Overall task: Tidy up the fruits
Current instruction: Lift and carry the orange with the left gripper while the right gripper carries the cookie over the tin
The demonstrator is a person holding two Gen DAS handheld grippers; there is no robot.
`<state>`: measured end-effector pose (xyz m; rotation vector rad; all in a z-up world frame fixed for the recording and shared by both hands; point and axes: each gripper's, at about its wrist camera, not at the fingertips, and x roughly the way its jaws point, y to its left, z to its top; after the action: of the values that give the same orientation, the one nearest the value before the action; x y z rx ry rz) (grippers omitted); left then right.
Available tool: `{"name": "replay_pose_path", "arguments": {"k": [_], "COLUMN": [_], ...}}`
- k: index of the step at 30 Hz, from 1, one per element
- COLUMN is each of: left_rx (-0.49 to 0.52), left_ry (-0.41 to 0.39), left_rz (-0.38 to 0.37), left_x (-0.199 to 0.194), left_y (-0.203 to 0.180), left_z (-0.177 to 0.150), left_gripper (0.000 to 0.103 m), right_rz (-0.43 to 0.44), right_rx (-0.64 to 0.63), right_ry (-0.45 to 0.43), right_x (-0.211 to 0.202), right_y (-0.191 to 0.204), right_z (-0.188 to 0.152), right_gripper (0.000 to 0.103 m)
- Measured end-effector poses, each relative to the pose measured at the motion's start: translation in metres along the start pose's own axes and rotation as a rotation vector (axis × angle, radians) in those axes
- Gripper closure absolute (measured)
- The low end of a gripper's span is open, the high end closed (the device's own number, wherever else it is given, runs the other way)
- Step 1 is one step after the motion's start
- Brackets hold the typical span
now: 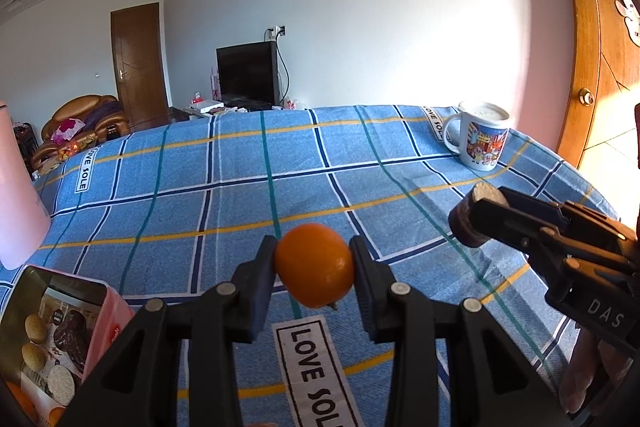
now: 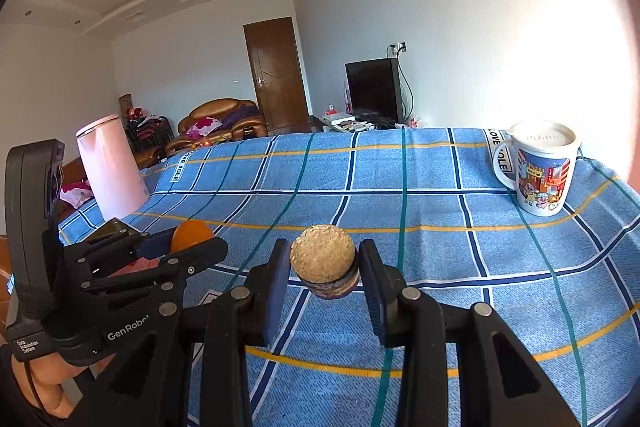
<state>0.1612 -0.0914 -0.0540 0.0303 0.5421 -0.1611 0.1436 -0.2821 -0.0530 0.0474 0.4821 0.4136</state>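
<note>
My left gripper (image 1: 314, 263) is shut on an orange (image 1: 314, 265) and holds it above the blue checked tablecloth (image 1: 224, 203). My right gripper (image 2: 323, 267) is shut on a brown round fruit (image 2: 323, 259) with a rough cut top and dark banded skin. In the left wrist view the right gripper (image 1: 476, 215) comes in from the right with that fruit (image 1: 468, 221). In the right wrist view the left gripper (image 2: 188, 247) shows at the left with the orange (image 2: 192, 233).
A cartoon-printed mug (image 1: 482, 141) stands at the far right of the table. A pink kettle (image 2: 110, 167) stands at the far left. A pink tin (image 1: 52, 343) with a printed lid and orange fruit beside it lies at the near left.
</note>
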Motion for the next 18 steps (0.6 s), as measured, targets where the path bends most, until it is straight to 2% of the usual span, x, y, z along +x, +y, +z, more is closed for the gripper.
{"name": "replay_pose_path", "arguments": {"k": [11, 18], "left_rx": [0.009, 0.005], "left_ry": [-0.062, -0.081], "left_rz": [0.027, 0.054], "left_x": [-0.016, -0.029], "left_y": [0.001, 0.012], "left_z": [-0.003, -0.009], "left_gripper": [0.065, 0.065], "right_rz": [-0.025, -0.007], "right_rx": [-0.052, -0.056], "right_ry": [-0.058, -0.085], "right_x": [-0.011, -0.016], "right_y": [0.011, 0.022], "right_z": [-0.001, -0.002], "right_gripper": [0.066, 0.066]}}
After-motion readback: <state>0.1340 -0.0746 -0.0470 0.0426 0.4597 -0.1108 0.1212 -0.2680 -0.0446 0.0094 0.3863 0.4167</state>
